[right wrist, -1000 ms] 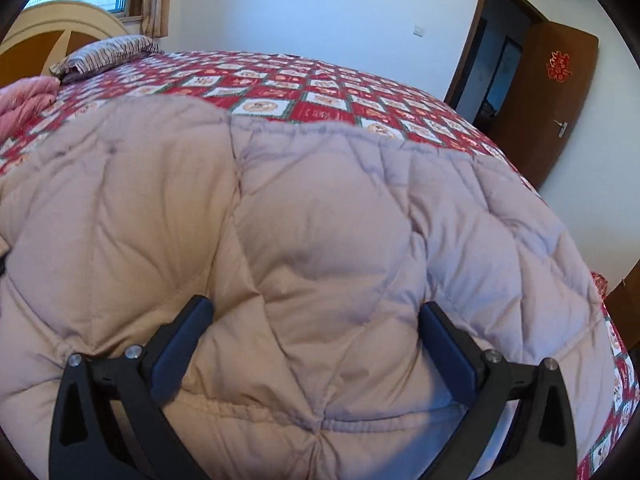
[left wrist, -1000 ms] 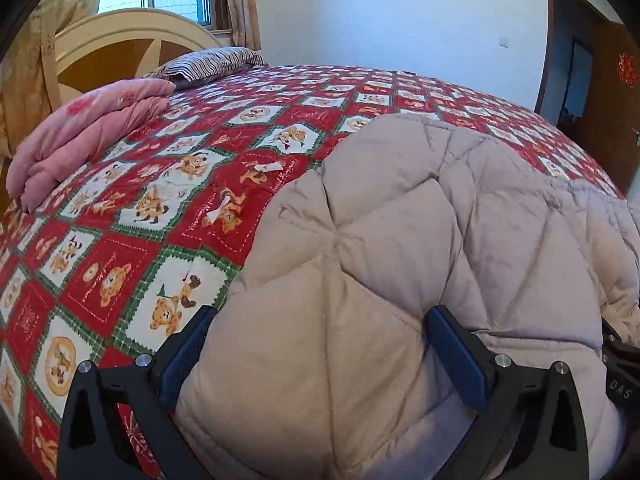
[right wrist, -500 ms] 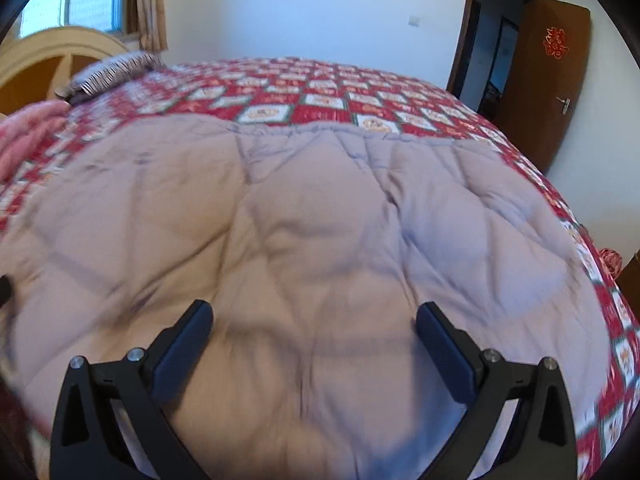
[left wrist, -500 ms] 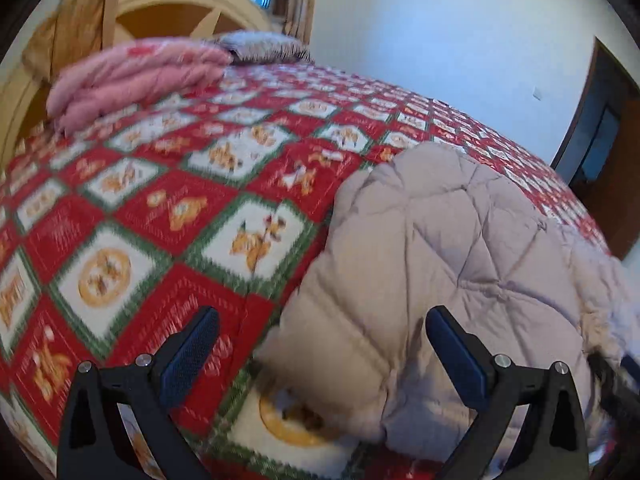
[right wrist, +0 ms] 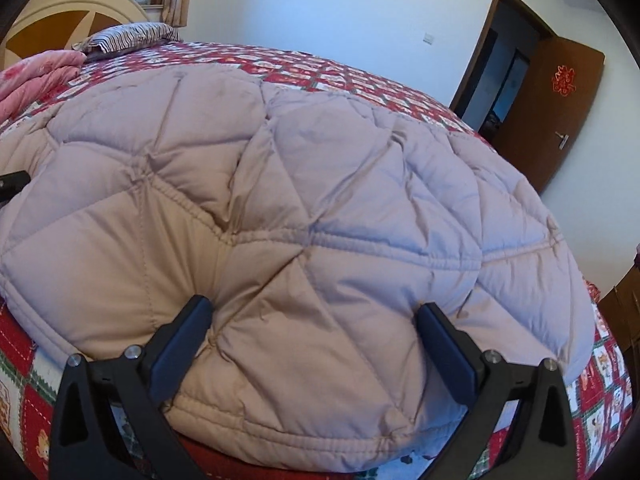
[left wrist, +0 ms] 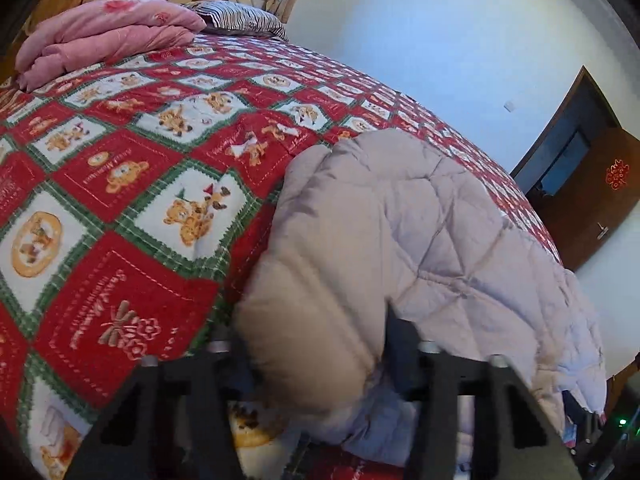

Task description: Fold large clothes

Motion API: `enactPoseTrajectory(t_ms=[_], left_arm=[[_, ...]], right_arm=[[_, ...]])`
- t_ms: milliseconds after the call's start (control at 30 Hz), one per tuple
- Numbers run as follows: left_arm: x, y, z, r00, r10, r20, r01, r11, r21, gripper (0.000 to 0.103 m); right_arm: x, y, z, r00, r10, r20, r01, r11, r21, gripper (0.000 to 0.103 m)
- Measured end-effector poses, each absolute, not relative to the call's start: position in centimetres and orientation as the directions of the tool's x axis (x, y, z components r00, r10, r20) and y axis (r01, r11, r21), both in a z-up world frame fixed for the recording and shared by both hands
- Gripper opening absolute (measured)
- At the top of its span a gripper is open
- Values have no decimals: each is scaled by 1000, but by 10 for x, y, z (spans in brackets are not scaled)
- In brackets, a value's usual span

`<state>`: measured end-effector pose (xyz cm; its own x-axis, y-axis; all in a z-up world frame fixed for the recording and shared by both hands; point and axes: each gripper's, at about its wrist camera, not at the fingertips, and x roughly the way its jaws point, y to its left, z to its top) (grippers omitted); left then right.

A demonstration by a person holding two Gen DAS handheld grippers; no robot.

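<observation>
A large beige quilted down coat [right wrist: 312, 208] lies folded on a bed with a red teddy-bear bedspread [left wrist: 120, 184]. In the left wrist view the coat [left wrist: 400, 232] fills the right side, and my left gripper [left wrist: 312, 340] has its fingers drawn in on the coat's puffy near corner; the picture is blurred there. My right gripper [right wrist: 312, 320] is open, its fingers spread wide over the coat's near hem, with the padding bulging between them. A bit of the left gripper [right wrist: 12, 184] shows at the left edge of the right wrist view.
A folded pink blanket [left wrist: 104, 36] and a striped pillow [left wrist: 240, 20] lie by the cream headboard [right wrist: 76, 12]. A brown door [right wrist: 552, 108] stands open at the right wall. The bed's near edge runs just under both grippers.
My left gripper swung left to the coat's corner, dropped low and narrowed from wide open onto the fabric. My right gripper stayed open and sank toward the near hem.
</observation>
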<state>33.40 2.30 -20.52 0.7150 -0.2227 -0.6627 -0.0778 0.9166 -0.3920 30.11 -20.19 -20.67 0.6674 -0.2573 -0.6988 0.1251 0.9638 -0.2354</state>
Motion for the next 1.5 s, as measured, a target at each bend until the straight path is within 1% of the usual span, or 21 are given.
enactPoseTrajectory(t_ms=[67, 167, 200, 267, 300, 367, 400, 433, 500, 533, 667, 800, 900, 1033, 1100, 1200, 1233, 1333, 1400, 1433, 1500], left_arm=[[326, 20, -193, 728, -192, -658, -85, 927, -365, 41], [319, 15, -180, 757, -221, -614, -45, 921, -386, 41], [321, 11, -178, 762, -215, -612, -34, 929, -369, 41], [328, 11, -183, 757, -189, -626, -58, 934, -352, 44], [333, 13, -188, 749, -195, -634, -68, 928, -366, 49], [342, 17, -201, 734, -230, -640, -68, 912, -405, 49], [344, 18, -205, 730, -255, -634, -47, 907, -419, 47], [344, 19, -206, 729, -277, -626, -20, 905, -424, 30], [338, 25, -201, 735, -329, -593, 36, 892, -450, 21], [335, 27, -198, 739, -335, -585, 44, 890, -454, 18], [313, 37, -178, 775, -353, -524, 87, 881, -465, 18], [305, 44, -184, 773, -352, -528, 81, 880, -468, 18], [300, 61, -192, 759, -367, -538, 45, 853, -519, 18], [287, 81, -177, 784, -342, -519, 26, 853, -522, 18], [279, 90, -153, 813, -311, -492, 34, 869, -493, 17], [273, 86, -109, 855, -274, -439, 78, 907, -414, 17], [272, 82, -99, 864, -272, -423, 94, 913, -396, 17], [267, 46, -56, 893, -279, -353, 175, 938, -299, 17], [265, 3, -33, 896, -314, -312, 249, 941, -231, 17], [265, -10, -28, 894, -330, -303, 275, 938, -212, 17], [263, -65, -16, 873, -396, -284, 366, 918, -154, 17]], right_arm=[[298, -203, -208, 676, -253, -692, 128, 965, -228, 103], [293, -203, -209, 681, -258, -686, 133, 964, -231, 103], [291, -203, -209, 681, -259, -685, 134, 964, -232, 103], [290, -202, -209, 683, -259, -683, 135, 964, -230, 103], [290, -202, -209, 684, -257, -682, 134, 964, -229, 103], [288, -203, -210, 687, -254, -681, 134, 965, -225, 103], [288, -203, -210, 688, -252, -680, 134, 966, -222, 103], [288, -203, -210, 689, -251, -680, 134, 966, -221, 103], [287, -203, -210, 688, -250, -681, 133, 966, -220, 103], [287, -203, -210, 687, -250, -682, 133, 966, -220, 103], [289, -201, -209, 667, -257, -699, 137, 965, -224, 103], [285, -195, -210, 666, -283, -690, 153, 957, -245, 103], [282, -190, -210, 664, -291, -689, 163, 955, -246, 103], [275, -173, -208, 674, -250, -695, 131, 966, -221, 103], [270, -162, -207, 689, -212, -693, 100, 975, -198, 103], [257, -152, -196, 707, -86, -702, 2, 993, -120, 103], [250, -155, -189, 709, -36, -704, -31, 996, -82, 103], [226, -189, -168, 736, 28, -676, -33, 999, 5, 103], [211, -226, -157, 761, -6, -649, 29, 999, 25, 103], [205, -253, -153, 766, -38, -642, 81, 996, 37, 103], [196, -309, -149, 758, -109, -643, 194, 979, 63, 103]])
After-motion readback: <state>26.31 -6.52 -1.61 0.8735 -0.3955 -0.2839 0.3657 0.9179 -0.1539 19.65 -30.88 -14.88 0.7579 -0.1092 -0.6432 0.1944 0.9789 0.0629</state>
